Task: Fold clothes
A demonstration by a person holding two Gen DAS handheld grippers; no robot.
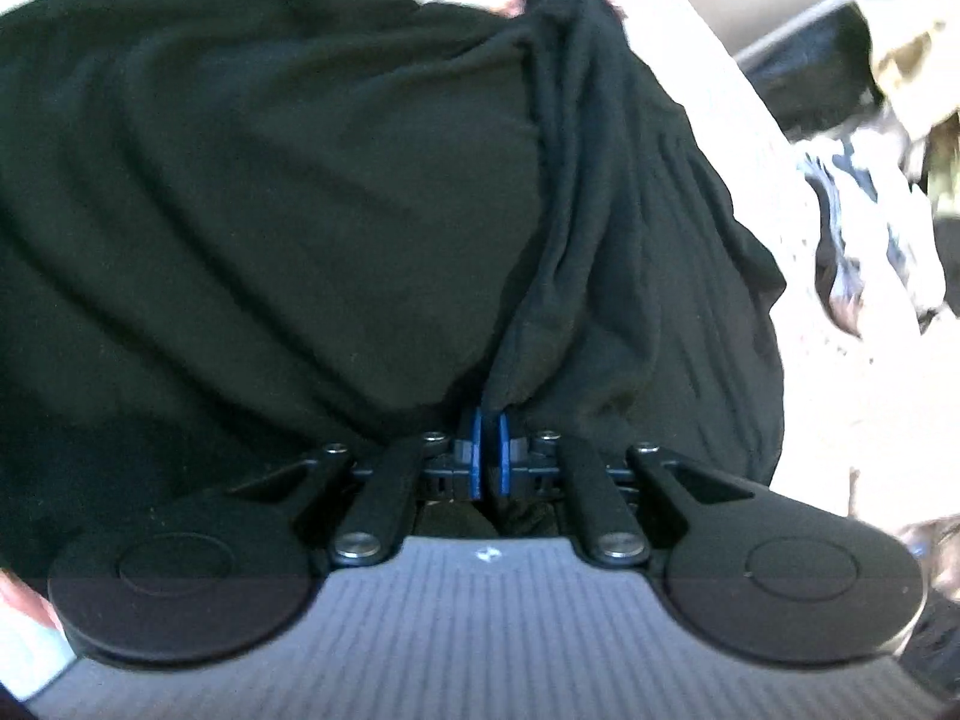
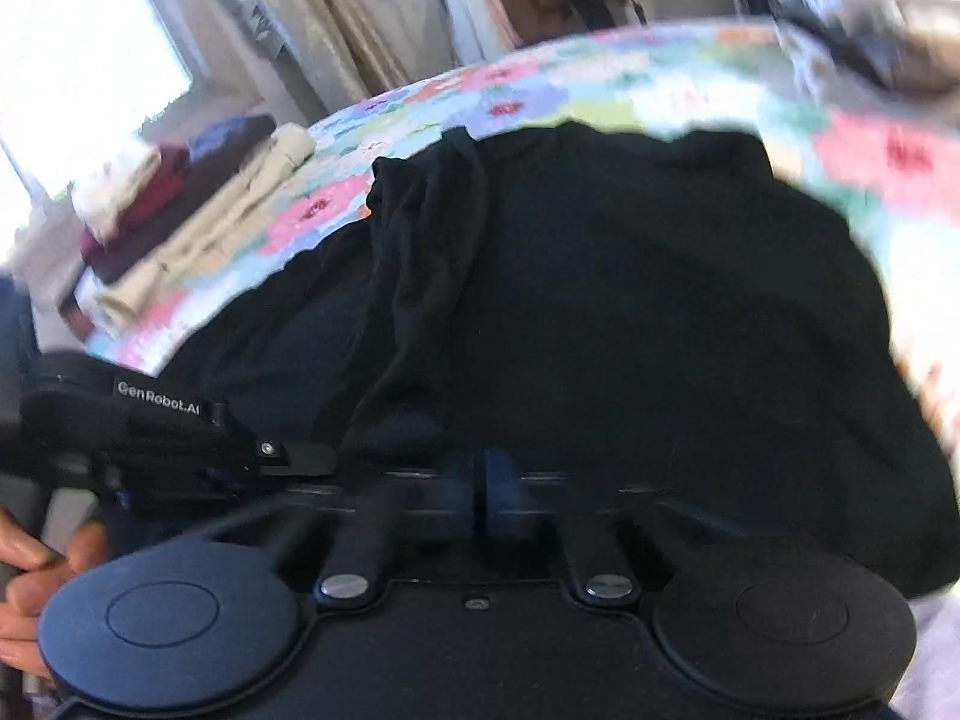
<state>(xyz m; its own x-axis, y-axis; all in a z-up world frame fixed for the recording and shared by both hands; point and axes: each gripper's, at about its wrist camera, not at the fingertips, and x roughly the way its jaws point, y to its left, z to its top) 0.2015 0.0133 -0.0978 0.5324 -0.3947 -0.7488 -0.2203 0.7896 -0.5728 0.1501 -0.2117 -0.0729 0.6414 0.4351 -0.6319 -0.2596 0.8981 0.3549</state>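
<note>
A black garment fills most of the left wrist view, with a bunched ridge of folds running away from my left gripper. The left gripper's blue pads are shut on an edge of this black garment. In the right wrist view the same black garment lies spread on a flowered bedspread. My right gripper has its blue pads together at the garment's near edge, and cloth seems pinched there. The left gripper's body, marked GenRobot.AI, shows at the left of the right wrist view, close beside my right gripper.
A stack of folded clothes in white, maroon, dark and beige lies at the far left of the bed. A bright window and curtains are behind it. A patterned cloth lies at the right of the left wrist view.
</note>
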